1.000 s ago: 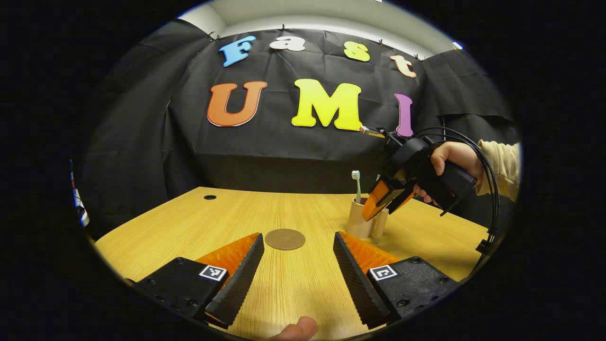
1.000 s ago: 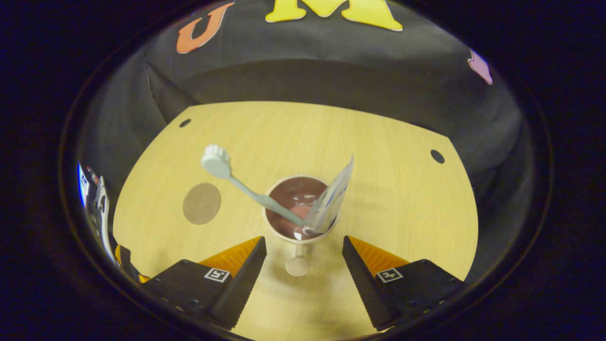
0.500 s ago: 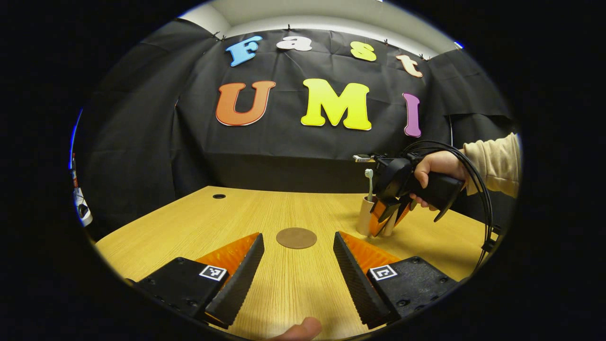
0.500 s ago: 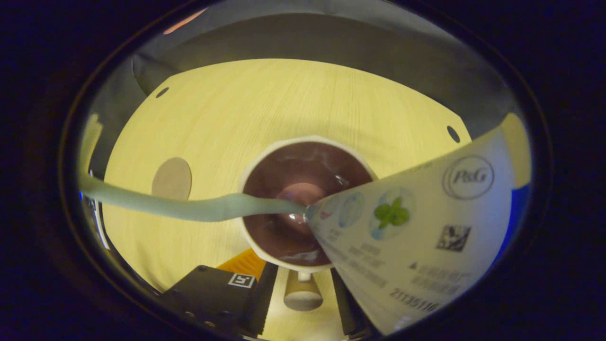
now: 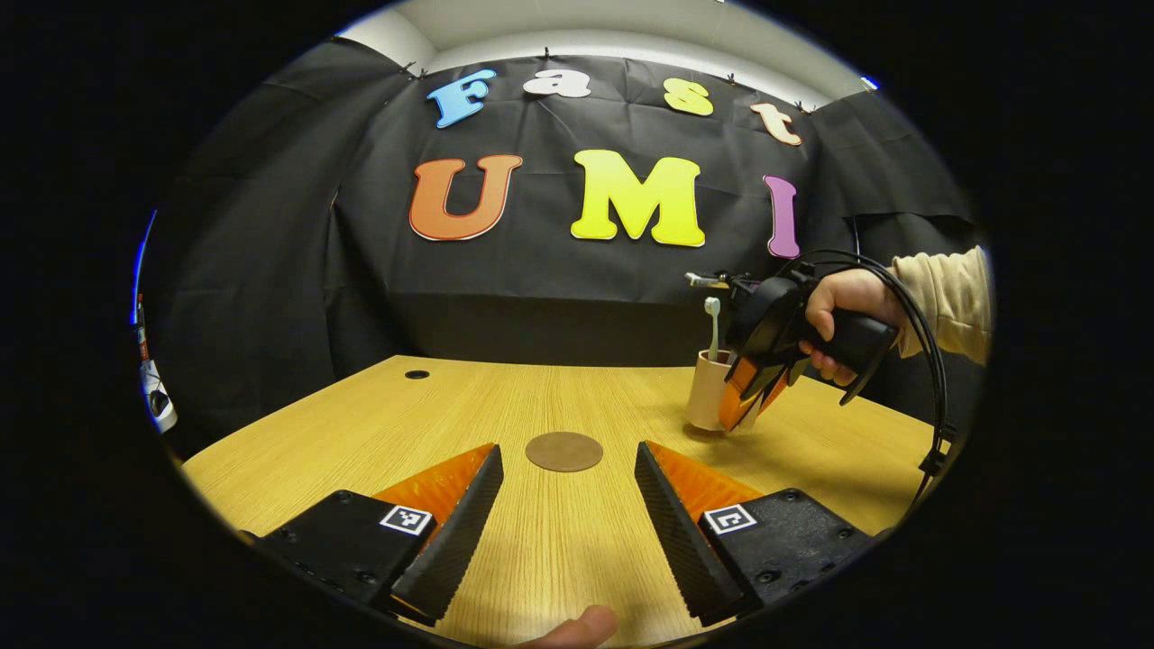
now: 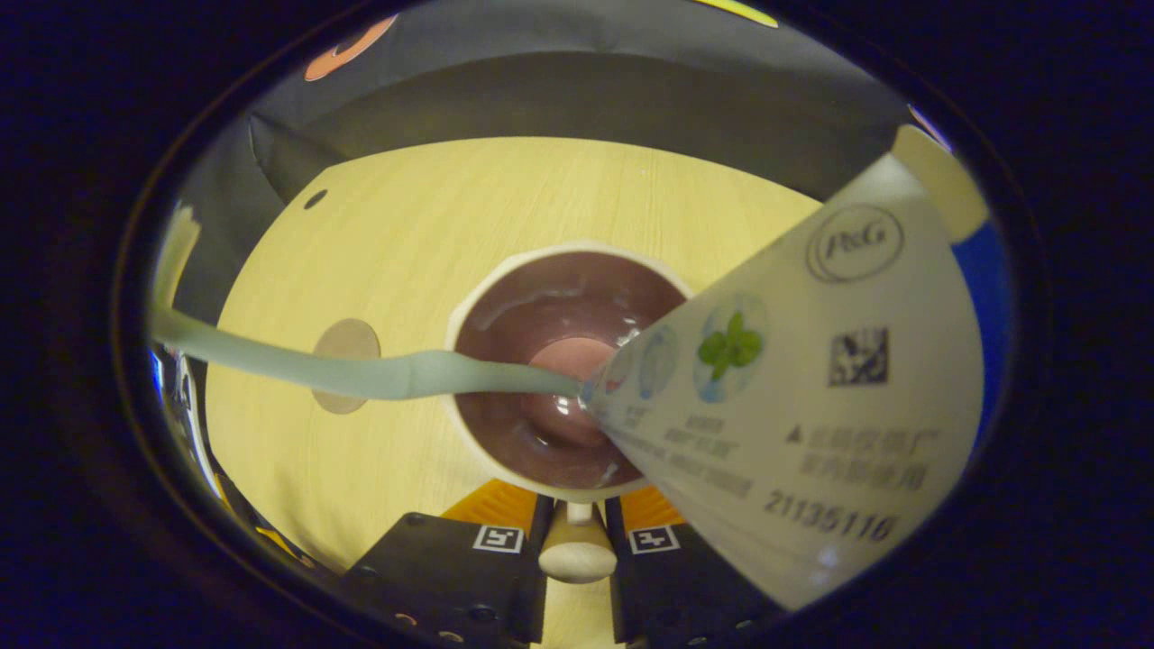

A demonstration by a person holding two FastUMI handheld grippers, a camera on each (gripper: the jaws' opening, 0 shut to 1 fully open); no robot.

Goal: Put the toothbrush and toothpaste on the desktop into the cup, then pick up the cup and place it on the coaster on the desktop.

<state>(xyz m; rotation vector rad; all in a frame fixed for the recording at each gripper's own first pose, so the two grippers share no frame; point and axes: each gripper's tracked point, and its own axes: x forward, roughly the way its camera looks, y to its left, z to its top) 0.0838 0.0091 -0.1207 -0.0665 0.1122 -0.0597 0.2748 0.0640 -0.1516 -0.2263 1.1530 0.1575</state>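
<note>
Clearly the right gripper (image 6: 575,550) has both fingers pressed against the handle of the cup (image 6: 505,275), one on each side. From the left gripper view, the cup (image 5: 705,390) looks raised slightly off the desk (image 5: 379,415), with a shadow beneath it, to the right of the round coaster (image 5: 564,451). A hand (image 5: 843,311) in a light sleeve grips the right gripper (image 5: 746,397) from the right, tilting it downward toward the cup. Inside the cup, the toothbrush (image 6: 361,374) leans left and the toothpaste (image 6: 811,397) leans right. The left gripper (image 5: 563,514) hovers low over the near desk, its jaws wide apart and holding nothing, facing the coaster (image 6: 345,351).
</note>
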